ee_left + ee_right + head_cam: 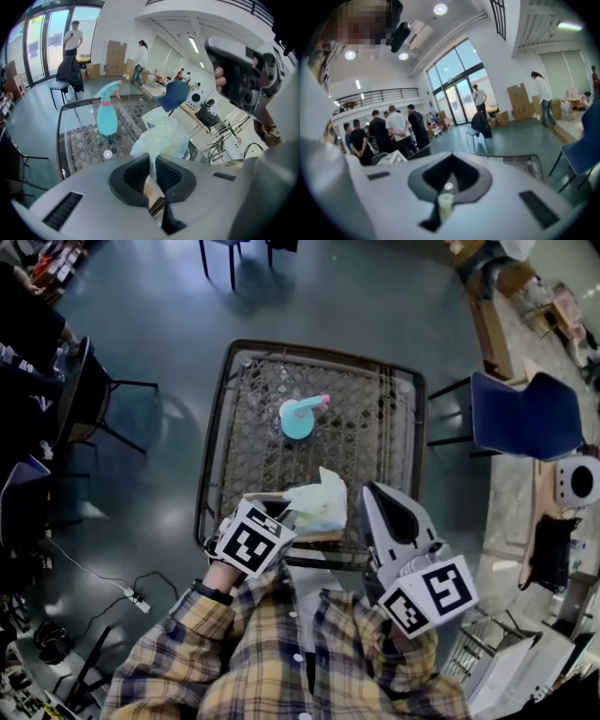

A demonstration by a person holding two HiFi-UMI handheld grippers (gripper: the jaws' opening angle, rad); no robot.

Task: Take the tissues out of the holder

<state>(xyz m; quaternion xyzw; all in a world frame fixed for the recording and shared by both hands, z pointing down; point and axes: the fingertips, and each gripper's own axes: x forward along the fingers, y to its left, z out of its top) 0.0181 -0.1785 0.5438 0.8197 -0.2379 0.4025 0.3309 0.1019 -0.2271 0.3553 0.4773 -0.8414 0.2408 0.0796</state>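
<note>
Looking down, we see our left gripper [284, 514] clamped on a pale tissue [317, 498] over the near edge of the mesh-patterned glass table [375, 381]. Its own view shows the jaws pressed together on a thin neck of the tissue, with the rest puffing out loose above the tips. Just below the tissue in the head view lies the tan holder [323, 535], mostly hidden by the tissue and the gripper. We cannot tell whether the tissue touches it. A teal spray bottle [300, 418] with a pink trigger stands near the table's middle, well apart from both grippers. Our right gripper [369, 491] hangs just beside the tissue on its right. Its jaws are closed together with nothing between them, and it points past the table toward a group of people [393, 129]. A blue chair [525, 413] stands to the table's right.
</note>
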